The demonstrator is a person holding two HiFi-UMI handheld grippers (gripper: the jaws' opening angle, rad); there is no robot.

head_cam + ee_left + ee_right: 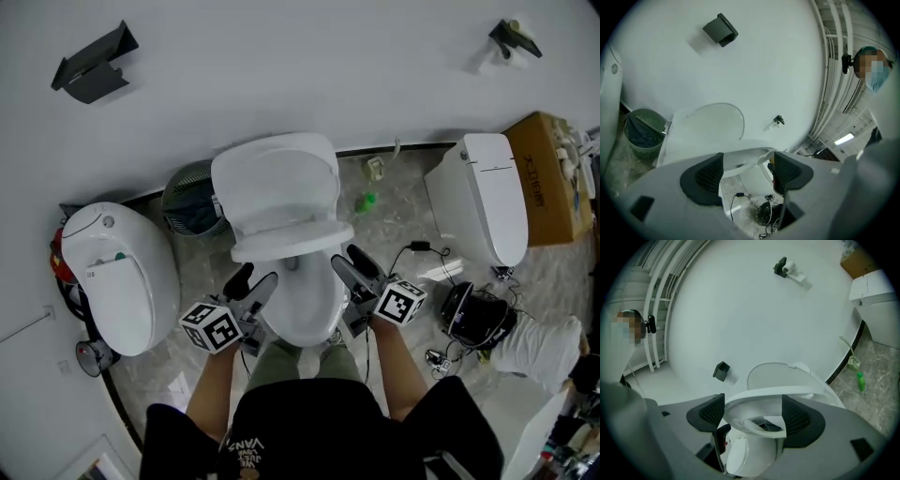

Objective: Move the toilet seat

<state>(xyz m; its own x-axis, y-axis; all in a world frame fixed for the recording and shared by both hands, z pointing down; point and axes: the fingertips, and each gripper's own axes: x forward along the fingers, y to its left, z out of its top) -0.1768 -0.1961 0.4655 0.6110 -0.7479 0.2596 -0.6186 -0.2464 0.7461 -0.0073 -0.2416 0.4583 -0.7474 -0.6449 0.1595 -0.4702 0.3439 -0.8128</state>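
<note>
Two released claws flank a half-raised toilet seat.
Head view: the toilet seat [292, 242] sits partway up over the bowl [305, 309], with the lid [277, 178] at its 12 o'clock; the left claw [251, 286] is at the bowl's 9 o'clock and the right claw [359, 270] at 3 o'clock. Left gripper view: the left claw [746, 171] is spread, and the seat rim [740, 160] shows through the gap. Right gripper view: the right claw [753, 413] is spread, the seat's front [759, 397] spanning between its pads; contact is unclear.

The person's body [309, 412] hides the toilet bowl's [300, 314] front. The bin [186, 199] is partly behind the lid [277, 178]. Print on the cardboard box [548, 173] is unreadably small.
</note>
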